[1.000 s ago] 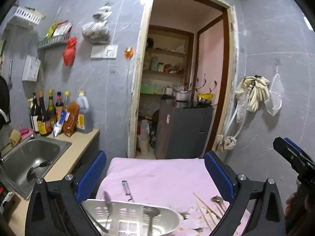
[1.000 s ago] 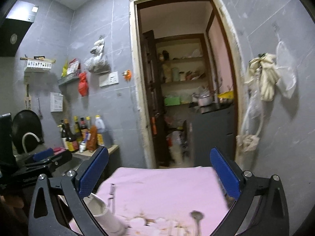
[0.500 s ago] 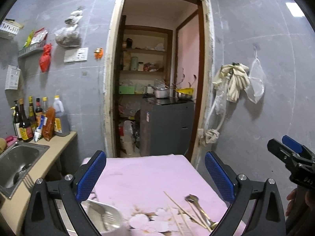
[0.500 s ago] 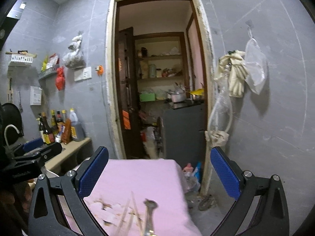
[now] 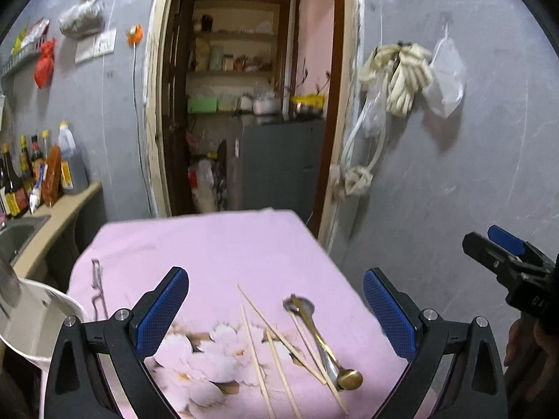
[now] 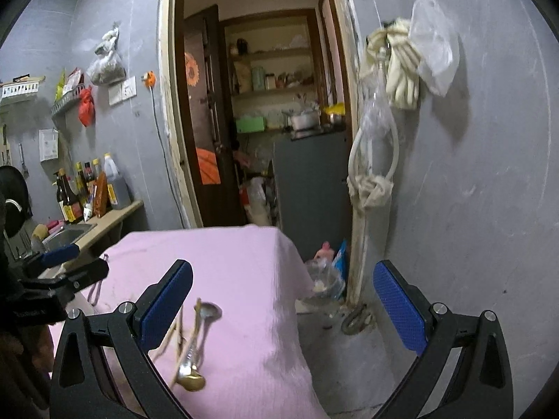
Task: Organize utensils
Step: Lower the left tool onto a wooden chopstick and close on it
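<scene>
Two spoons (image 5: pixel 316 335), one silver and one gold, lie crossed on the pink flowered cloth (image 5: pixel 209 244) with several wooden chopsticks (image 5: pixel 265 342) beside them. A white utensil holder (image 5: pixel 31 317) stands at the table's left edge. A peeler (image 5: pixel 97 289) lies on the cloth near it. My left gripper (image 5: pixel 276 310) is open and empty above the chopsticks. My right gripper (image 6: pixel 283 300) is open and empty over the table's right edge, with the spoons (image 6: pixel 197 342) at its lower left.
A counter with a sink (image 5: pixel 14 241) and sauce bottles (image 5: pixel 42 171) runs along the left. An open doorway (image 5: pixel 251 104) lies behind the table. Gloves and a bag (image 5: pixel 412 76) hang on the right wall. Clutter (image 6: pixel 325 279) lies on the floor by the door frame.
Both grippers have swung to the right. The holder has slid to the left edge of the left view, and the spoons and chopsticks now lie between the left gripper's fingers.
</scene>
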